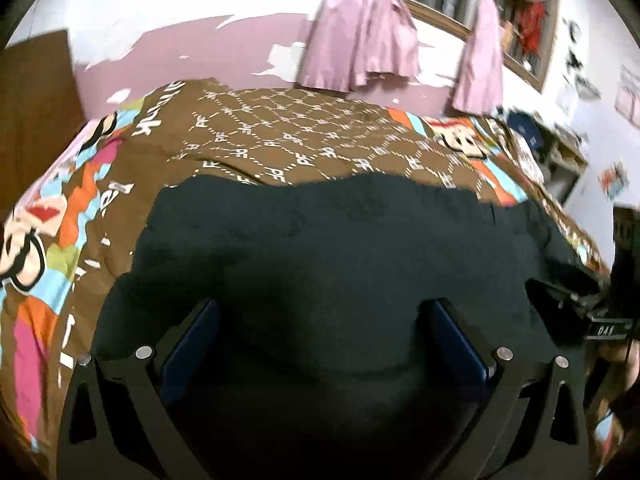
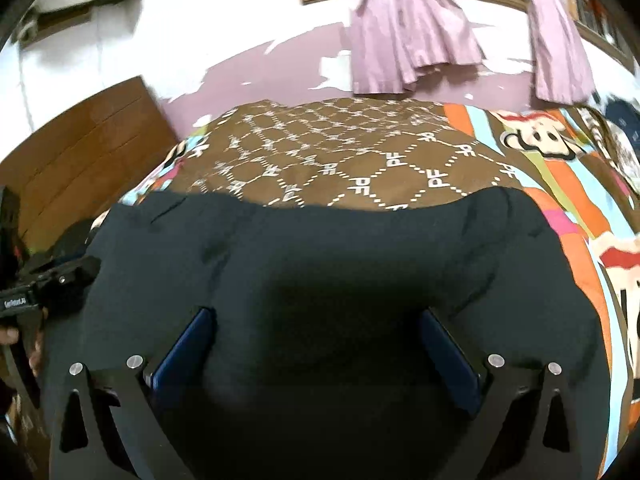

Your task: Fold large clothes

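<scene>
Fingers of left gripper (image 1: 326, 316) and right gripper (image 2: 316, 324) stand wide, empty, above dark garment (image 1: 320, 240); you should pinch its near edge evenly.

The brown bedspread (image 2: 360, 148) ahead of the right gripper (image 2: 316, 344) carries a repeating white "PF" monogram inside a dotted diamond grid, clearest ahead and to the right of its fingers. Ahead and left of the left gripper (image 1: 320, 336), larger white letters run along the edge of the bedspread's brown panel, too warped and blurred to read. Each view shows a small white label on the other gripper's body, not legible.
</scene>
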The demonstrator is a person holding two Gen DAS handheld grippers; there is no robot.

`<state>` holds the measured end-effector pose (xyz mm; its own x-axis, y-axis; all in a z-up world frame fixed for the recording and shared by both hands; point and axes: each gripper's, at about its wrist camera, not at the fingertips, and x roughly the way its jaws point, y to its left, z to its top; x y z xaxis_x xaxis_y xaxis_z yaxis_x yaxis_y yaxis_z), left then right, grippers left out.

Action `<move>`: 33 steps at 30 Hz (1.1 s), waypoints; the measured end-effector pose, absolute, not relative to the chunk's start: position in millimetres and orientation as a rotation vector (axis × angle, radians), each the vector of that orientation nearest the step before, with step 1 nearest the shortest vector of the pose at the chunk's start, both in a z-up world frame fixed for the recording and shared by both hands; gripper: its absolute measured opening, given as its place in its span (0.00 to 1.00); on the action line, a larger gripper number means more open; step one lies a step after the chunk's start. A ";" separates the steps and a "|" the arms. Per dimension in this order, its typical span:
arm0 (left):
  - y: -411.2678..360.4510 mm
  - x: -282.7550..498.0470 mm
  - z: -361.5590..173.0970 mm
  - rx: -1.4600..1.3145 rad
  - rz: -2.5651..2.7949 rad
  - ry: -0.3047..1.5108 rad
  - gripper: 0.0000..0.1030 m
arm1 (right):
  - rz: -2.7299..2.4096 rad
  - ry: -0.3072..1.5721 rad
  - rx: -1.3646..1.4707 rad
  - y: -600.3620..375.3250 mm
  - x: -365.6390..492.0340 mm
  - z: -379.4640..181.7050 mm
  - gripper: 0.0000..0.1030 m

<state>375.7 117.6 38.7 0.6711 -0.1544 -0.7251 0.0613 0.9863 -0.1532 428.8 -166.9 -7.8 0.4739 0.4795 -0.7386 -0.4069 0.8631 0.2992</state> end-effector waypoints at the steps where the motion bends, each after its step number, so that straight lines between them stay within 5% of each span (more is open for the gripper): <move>1: 123.5 380.3 38.5 -0.141 -0.107 0.821 0.99 | 0.540 0.942 0.119 -171.6 434.8 -11.2 1.00; 33: 158.2 400.4 17.1 -0.421 -0.173 0.828 0.99 | 0.573 1.030 0.259 -192.9 462.6 -49.5 1.00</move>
<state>400.4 158.2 17.1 0.6682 -0.3099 -0.6764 -0.0138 0.9038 -0.4277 462.5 -192.9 -49.5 0.3856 0.5618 -0.7319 -0.3257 0.8251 0.4617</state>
